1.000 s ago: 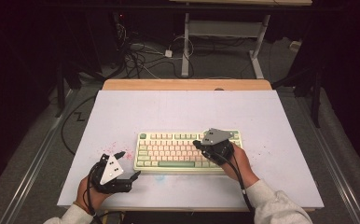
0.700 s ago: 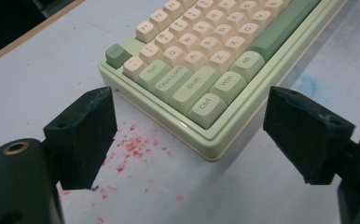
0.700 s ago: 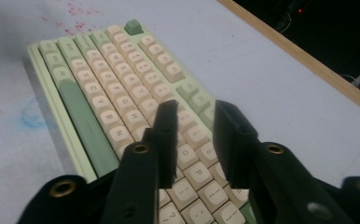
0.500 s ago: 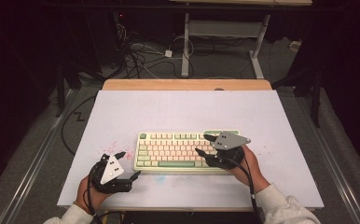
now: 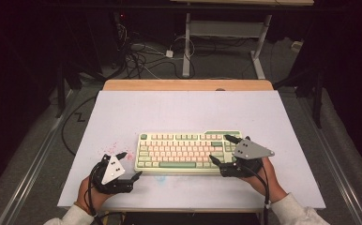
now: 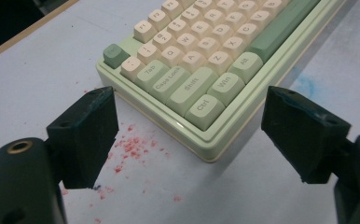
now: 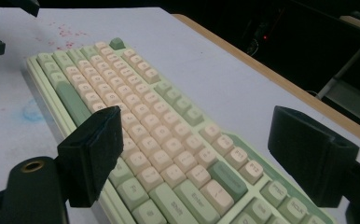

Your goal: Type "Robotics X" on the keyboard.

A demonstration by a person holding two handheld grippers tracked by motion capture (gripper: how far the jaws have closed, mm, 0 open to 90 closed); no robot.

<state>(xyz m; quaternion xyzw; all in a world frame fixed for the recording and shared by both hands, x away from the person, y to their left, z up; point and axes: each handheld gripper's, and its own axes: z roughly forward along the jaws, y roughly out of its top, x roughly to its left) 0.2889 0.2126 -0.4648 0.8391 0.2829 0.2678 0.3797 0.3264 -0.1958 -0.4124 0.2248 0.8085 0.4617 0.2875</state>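
near the front edge of the white table [image 5: 184, 112], toward six o'clock in the high view, lies the pale green keyboard [image 5: 188, 152] with cream and green keys, long side running from nine to three o'clock. at its three o'clock end sits the right gripper [image 5: 220, 150], held in the person's right hand [image 5: 263, 176]; its jaws have just been opening and now stand wide, one tip over the keyboard's far right corner, the other at its near edge, nothing pinched between them. in the right gripper view the right gripper [image 7: 211, 154] looks along the keyboard [image 7: 155, 135], with the enter and shift keys lying between the two spread black jaws and no pad pressing on a key.

at seven o'clock from the keyboard rests the left gripper [image 5: 131, 165] in the left hand [image 5: 87, 194], near the board's left end but apart from it. in the left gripper view the left gripper [image 6: 192, 135] has its jaws wide, and the keyboard's ctrl corner [image 6: 206, 105] lies between and beyond them, untouched. red specks [image 6: 131, 147] dot the table just by that corner, and a faint blue smear [image 6: 308, 86] marks the surface at two o'clock.
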